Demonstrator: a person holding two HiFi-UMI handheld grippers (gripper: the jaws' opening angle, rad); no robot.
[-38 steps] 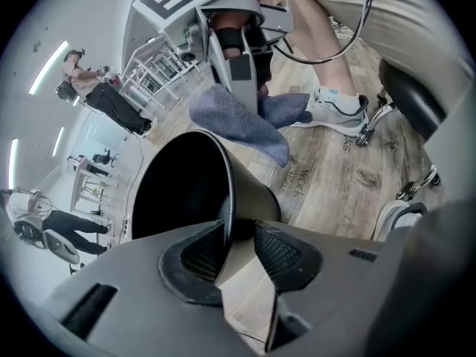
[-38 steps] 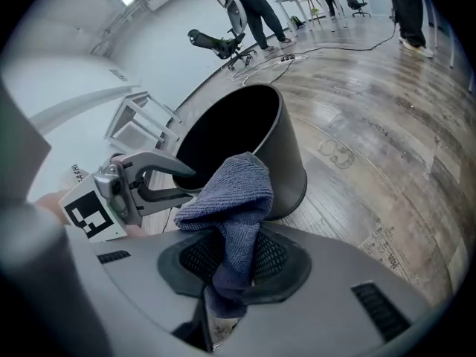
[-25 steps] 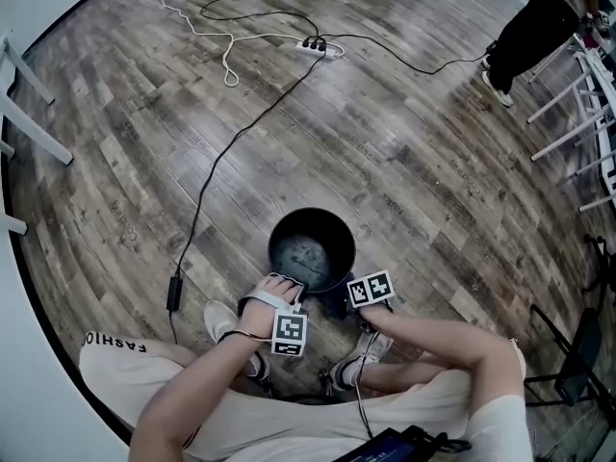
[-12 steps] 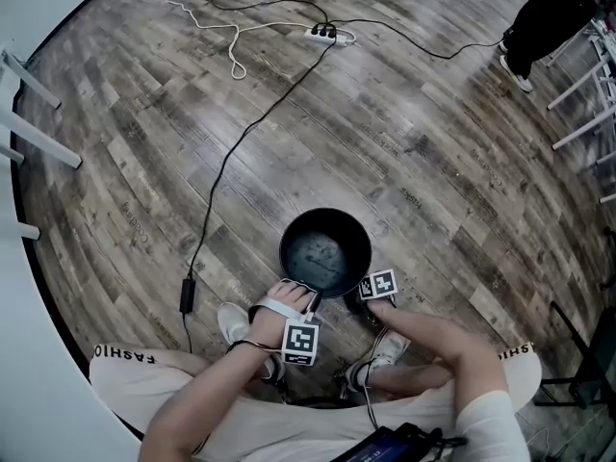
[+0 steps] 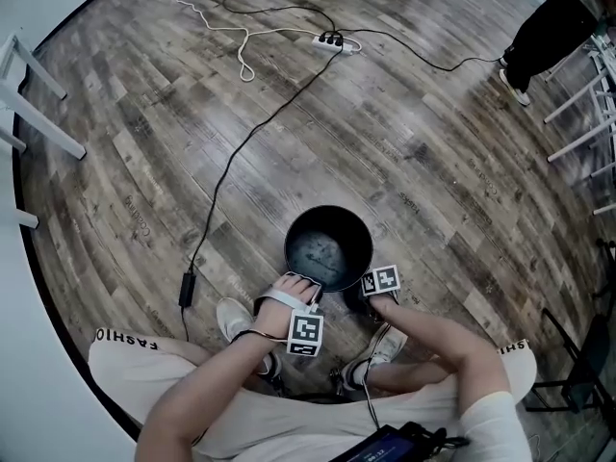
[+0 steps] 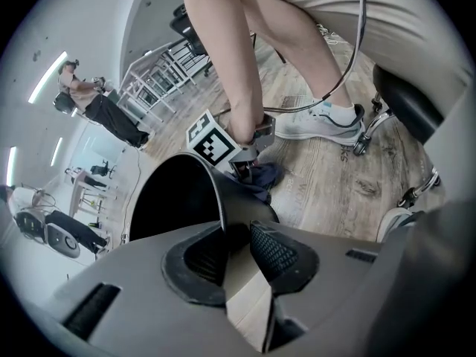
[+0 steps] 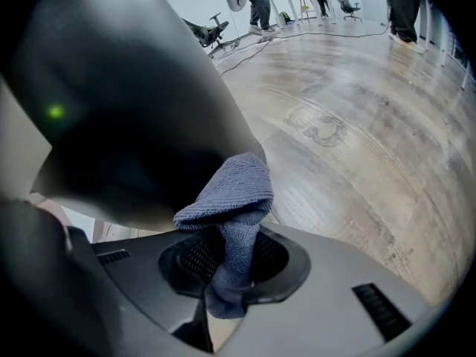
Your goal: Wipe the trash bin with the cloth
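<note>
Blue-grey ribbed cloth [image 7: 227, 199], bunched, round black bin [image 5: 328, 248]

The trash bin [image 5: 329, 209] rim is lodged between the left gripper [image 6: 236, 248] jaws. The cloth [image 7: 232, 188] is clamped in the right gripper [image 7: 230, 262], at the bin's outer wall.

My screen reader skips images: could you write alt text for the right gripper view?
The right gripper grips a blue-grey cloth between its jaws, the cloth's bunched end up against the dark outer wall of the trash bin at left. Wood floor stretches away at right, with chairs and people's legs far off.
</note>
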